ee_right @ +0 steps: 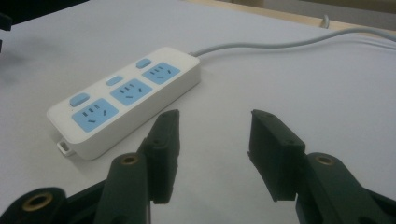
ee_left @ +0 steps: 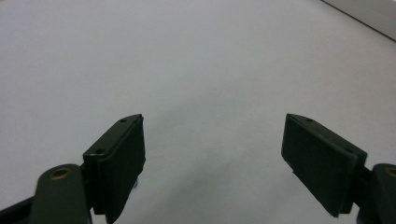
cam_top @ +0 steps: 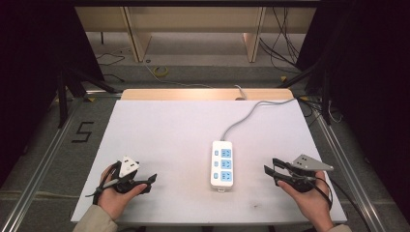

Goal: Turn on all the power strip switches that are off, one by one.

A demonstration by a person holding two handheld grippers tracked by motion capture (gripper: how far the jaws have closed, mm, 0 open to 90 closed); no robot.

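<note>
1. White plastic power strip [cam_top: 222, 164] with three blue sockets and three blue switches lies flat on the table [cam_top: 159, 130], lengthwise from near to far, right of centre. In the right gripper view the sockets face up, so plugs and switches can be reached from above.
2. Grey cable [cam_top: 251, 113] runs from the strip's far end toward the far right edge of the table and goes over it. It keeps clear of the near half, where both hands work.
3. Right gripper [cam_top: 270, 172] is held low at the near right, jaws spread and empty, pointed left at the strip. It lies near the strip but apart from it, which looks like a ready stance for a reach.
4. Left gripper [cam_top: 151, 181] rests in the palm at the near left, well apart from the strip. In the left gripper view its jaws stand wide apart with bare table between them.
5. Between each gripper and the strip the tabletop is bare; nothing blocks either approach.
6. Beyond the far edge, loose cables [cam_top: 283, 46] lie on the floor, and a black "5" [cam_top: 83, 131] is marked on the floor to the left; neither bears on the work.
</note>
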